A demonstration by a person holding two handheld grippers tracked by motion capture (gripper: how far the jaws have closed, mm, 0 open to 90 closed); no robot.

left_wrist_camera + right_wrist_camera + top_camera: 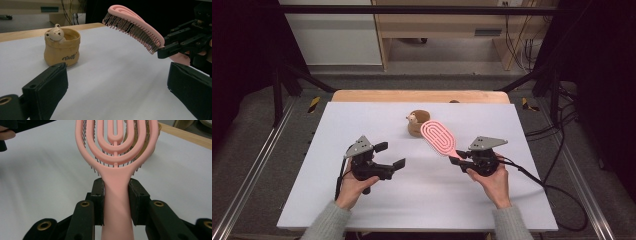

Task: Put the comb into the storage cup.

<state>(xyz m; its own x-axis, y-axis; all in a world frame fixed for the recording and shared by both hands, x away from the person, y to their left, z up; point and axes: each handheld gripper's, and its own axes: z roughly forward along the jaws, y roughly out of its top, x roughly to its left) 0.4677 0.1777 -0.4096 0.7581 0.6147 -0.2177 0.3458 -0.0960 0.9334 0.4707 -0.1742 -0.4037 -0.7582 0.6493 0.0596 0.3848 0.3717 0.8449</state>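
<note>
1. Your right gripper [458,159], right of centre in the high view, has its jaws clamped on the handle of one pink hairbrush [439,137], held above the tabletop [362,210].
2. The hairbrush looks light and stiff, its plastic possibly slippery; grip the handle, not the bristles.
3. Your left gripper [389,155] is open and empty.
4. One small bear pot [415,123] stands behind the hairbrush.
</note>
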